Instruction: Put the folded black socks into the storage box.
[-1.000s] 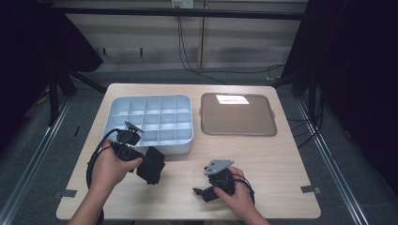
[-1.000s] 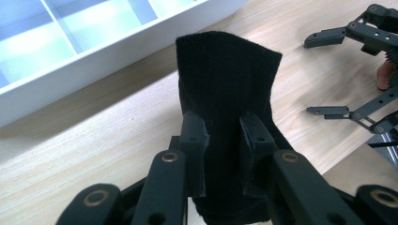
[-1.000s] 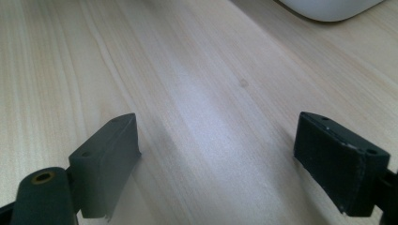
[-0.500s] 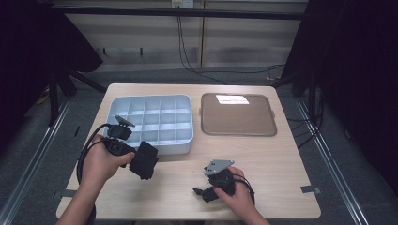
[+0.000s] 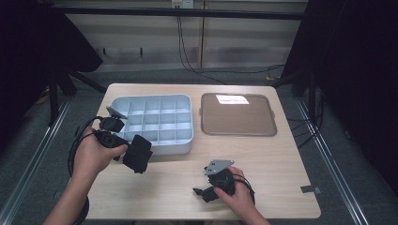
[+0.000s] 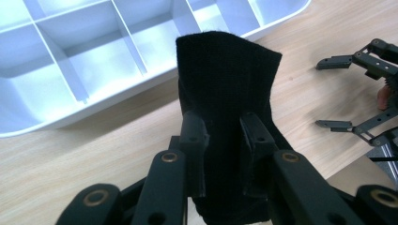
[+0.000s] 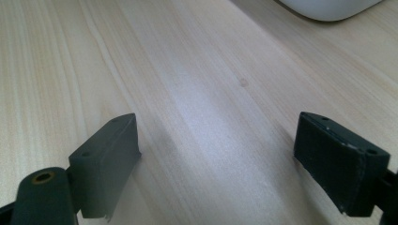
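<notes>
A piece of black ribbed cloth (image 5: 137,153) hangs just above the table in front of the white divided tray (image 5: 164,147), with my left gripper (image 5: 127,151) shut on it. In the left gripper view the cloth (image 6: 225,79) stands up between the pads of my left gripper (image 6: 224,140), which press on it from both sides. My right gripper (image 5: 202,193) rests low on the wood near the front edge. Its jaws are open wide in the right gripper view (image 7: 216,150), with bare table between them. The right gripper's fingers (image 6: 347,93) are also in the left gripper view.
The divided tray's compartments (image 6: 94,56) look empty. A brown flat tray (image 5: 237,115) lies to its right, with a white glare patch at its far edge. A corner of the white tray (image 7: 328,9) shows ahead of my right gripper. Bare wood lies between the two hands.
My left hand has moved left and a little up with the cloth held in the gripper. The right hand has stayed in place.
</notes>
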A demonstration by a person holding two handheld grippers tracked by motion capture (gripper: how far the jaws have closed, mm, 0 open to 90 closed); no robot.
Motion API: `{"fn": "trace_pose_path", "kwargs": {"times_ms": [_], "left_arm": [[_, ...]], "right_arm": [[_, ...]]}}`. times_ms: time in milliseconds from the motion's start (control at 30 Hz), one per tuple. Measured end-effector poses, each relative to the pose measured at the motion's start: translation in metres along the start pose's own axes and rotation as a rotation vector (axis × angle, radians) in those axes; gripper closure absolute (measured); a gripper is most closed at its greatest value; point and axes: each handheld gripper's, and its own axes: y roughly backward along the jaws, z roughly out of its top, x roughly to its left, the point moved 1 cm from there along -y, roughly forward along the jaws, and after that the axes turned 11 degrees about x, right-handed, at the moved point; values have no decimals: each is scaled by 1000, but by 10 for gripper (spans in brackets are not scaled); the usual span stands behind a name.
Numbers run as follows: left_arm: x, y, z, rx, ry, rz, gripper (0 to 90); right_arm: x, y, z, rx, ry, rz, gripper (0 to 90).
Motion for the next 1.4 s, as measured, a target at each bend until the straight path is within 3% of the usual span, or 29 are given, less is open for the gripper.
{"fn": "trace_pose_path", "kwargs": {"times_ms": [767, 1267, 1400], "left_arm": [[13, 24, 14, -26, 31, 3, 743], [39, 23, 23, -49, 110, 5, 743], [46, 24, 25, -47, 111, 10, 743]], "right_arm": [[0, 0, 0, 1, -2, 1, 143], [0, 0, 0, 0, -2, 1, 143], [0, 0, 0, 0, -2, 1, 143]]}}
